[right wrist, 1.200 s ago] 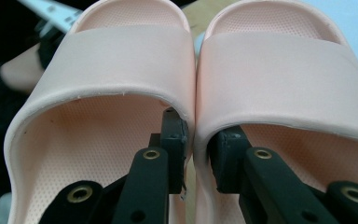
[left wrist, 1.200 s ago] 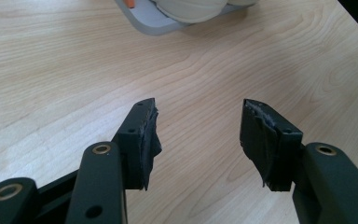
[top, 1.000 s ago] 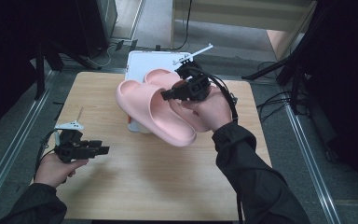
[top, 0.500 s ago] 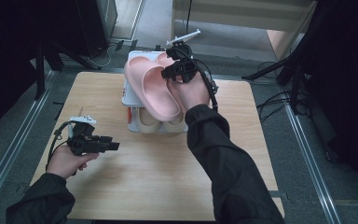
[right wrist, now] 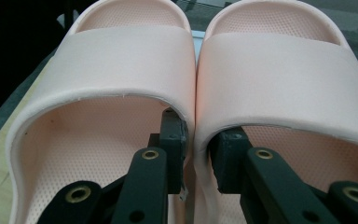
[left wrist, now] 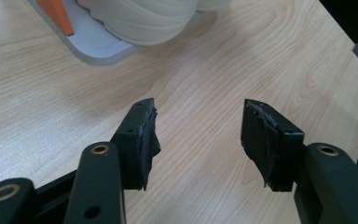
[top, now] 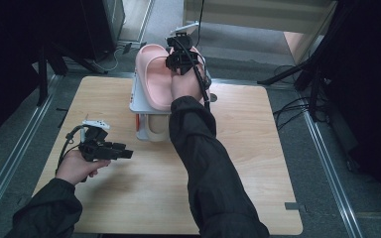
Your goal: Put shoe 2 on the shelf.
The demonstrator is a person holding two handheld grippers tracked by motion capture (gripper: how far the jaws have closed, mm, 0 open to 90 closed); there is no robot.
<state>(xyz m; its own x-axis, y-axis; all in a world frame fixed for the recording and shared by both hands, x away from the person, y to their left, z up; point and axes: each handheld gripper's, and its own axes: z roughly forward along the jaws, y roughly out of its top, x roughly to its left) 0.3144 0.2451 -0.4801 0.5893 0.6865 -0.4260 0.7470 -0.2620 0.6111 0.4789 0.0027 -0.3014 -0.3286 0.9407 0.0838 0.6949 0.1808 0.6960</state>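
A pair of pink slippers lies side by side over the top shelf of a grey shoe rack at the table's far middle. My right gripper is shut on them. In the right gripper view its jaws pinch the two inner side walls together, between the left slipper and the right slipper. Whether the soles rest on the shelf I cannot tell. My left gripper hovers over the front left of the table, open with nothing between its jaws.
A cream pair of slippers sits on the rack's lower shelf, with an orange post at the shelf's corner. The wooden table stretches to the right and front. Dark stands and cables surround the table.
The right gripper has carried the pink slippers away from me, from above the table's middle to over the rack's top. The left hand has drifted slightly to the right.
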